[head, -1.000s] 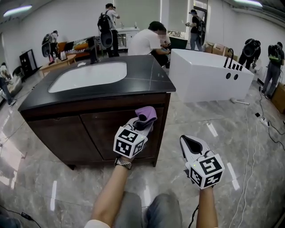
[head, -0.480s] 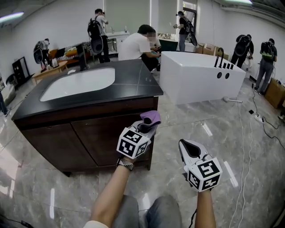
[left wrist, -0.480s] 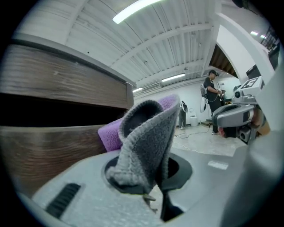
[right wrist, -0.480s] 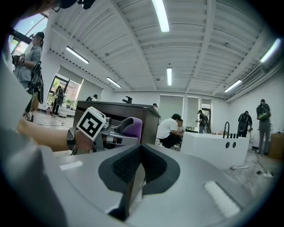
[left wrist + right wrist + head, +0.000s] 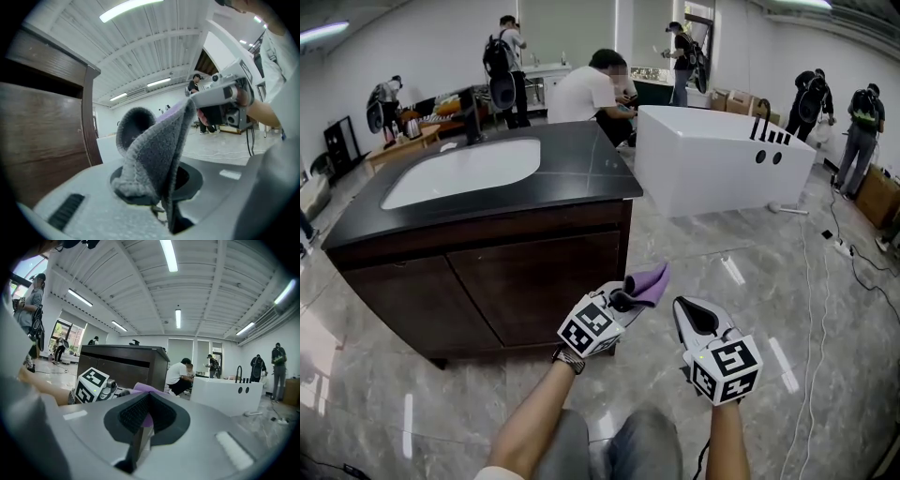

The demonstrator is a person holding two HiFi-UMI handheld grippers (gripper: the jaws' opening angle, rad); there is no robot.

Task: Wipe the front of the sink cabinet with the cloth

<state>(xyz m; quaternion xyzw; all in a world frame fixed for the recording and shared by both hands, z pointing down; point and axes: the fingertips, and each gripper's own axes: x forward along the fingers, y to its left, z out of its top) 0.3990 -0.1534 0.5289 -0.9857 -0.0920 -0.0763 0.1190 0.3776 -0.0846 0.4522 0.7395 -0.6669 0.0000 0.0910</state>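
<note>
A: Where is the cloth (image 5: 649,281)?

B: In the left gripper (image 5: 628,298); its jaws are clamped on the lower folds, and the purple-grey fabric stands up from between them in a loose peak.

A: Is it on the sink cabinet (image 5: 516,281)?

B: No; in the head view it hangs in the air just off the cabinet's right front corner, above the tiled floor (image 5: 750,272). In the left gripper view the brown wood sits at the left, with open room between it and the cloth.

A: And the right gripper (image 5: 692,314)?

B: Just beside the left one, to its right; its own view shows the black pads pressed together with nothing between them; the purple behind them is the cloth in the other gripper.

A: The black surface (image 5: 581,164)?

B: It carries only the white basin (image 5: 464,169).
</note>
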